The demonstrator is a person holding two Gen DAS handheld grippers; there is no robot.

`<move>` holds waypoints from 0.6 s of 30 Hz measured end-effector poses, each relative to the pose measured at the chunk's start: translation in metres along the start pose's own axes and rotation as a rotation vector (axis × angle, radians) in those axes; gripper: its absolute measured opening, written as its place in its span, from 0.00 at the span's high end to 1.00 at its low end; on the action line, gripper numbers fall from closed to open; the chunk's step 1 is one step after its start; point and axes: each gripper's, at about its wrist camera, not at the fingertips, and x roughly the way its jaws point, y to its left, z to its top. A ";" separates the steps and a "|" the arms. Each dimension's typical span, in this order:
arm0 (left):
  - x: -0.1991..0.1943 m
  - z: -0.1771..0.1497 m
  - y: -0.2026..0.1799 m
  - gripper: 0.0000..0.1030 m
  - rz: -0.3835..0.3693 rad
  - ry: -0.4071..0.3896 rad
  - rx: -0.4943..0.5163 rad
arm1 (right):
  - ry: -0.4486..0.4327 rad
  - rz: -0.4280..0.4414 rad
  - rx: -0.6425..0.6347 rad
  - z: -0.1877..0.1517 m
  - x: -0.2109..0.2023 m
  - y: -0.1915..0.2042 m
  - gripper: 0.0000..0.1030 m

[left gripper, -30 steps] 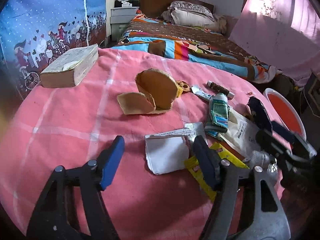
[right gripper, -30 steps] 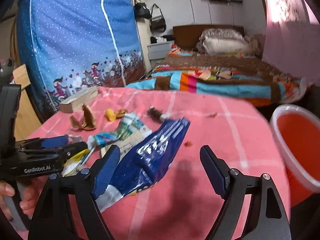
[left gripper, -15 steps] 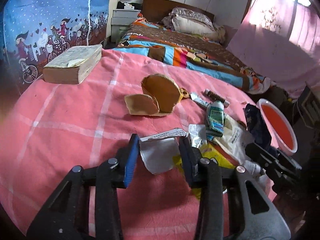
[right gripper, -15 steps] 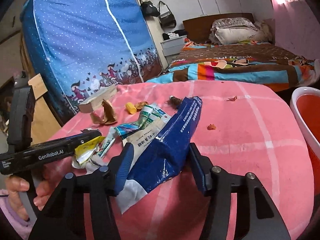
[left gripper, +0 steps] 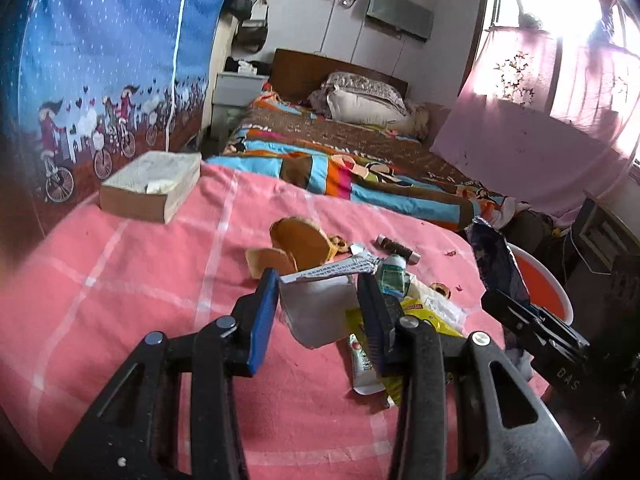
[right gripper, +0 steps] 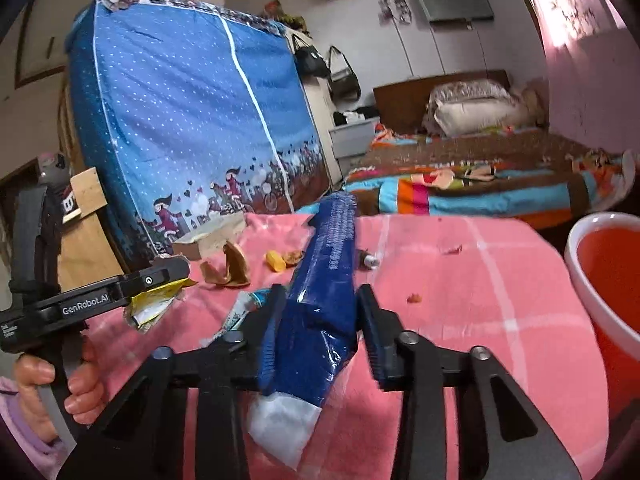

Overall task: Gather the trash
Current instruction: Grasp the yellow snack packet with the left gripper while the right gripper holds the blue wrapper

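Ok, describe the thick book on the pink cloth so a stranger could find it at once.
Start at the round table under the pink checked cloth, with the tall blue wardrobe cover beside it. At the table's far edge nearest that cover lies the book, flat and closed. It is the only thick block with yellowed page edges; everything else there is wrappers, tubes and peel.

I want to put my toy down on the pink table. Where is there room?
Bare cloth lies near the book, left of the torn cardboard. More lies between the blue bag and the red bucket, with only crumbs. The wrappers beside the toothpaste tube are crowded.
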 end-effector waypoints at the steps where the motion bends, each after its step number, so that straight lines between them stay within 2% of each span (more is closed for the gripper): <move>1: -0.001 0.000 -0.001 0.57 -0.009 -0.006 0.001 | -0.008 -0.002 -0.007 0.000 0.000 0.000 0.75; 4: -0.002 0.000 -0.003 0.57 0.004 -0.010 0.021 | -0.016 -0.002 -0.008 0.001 -0.001 -0.001 0.76; 8: 0.015 -0.001 -0.003 0.55 0.079 0.086 0.042 | 0.004 -0.017 -0.007 -0.002 0.001 -0.003 0.77; 12: 0.030 -0.005 0.007 0.54 0.094 0.172 -0.001 | 0.021 -0.039 -0.001 -0.004 0.005 -0.006 0.77; 15: 0.033 -0.009 0.013 0.47 0.103 0.208 -0.034 | 0.041 -0.054 0.012 -0.006 0.008 -0.009 0.76; 18: 0.032 -0.013 0.016 0.31 0.091 0.228 -0.058 | 0.062 -0.066 0.029 -0.009 0.010 -0.015 0.76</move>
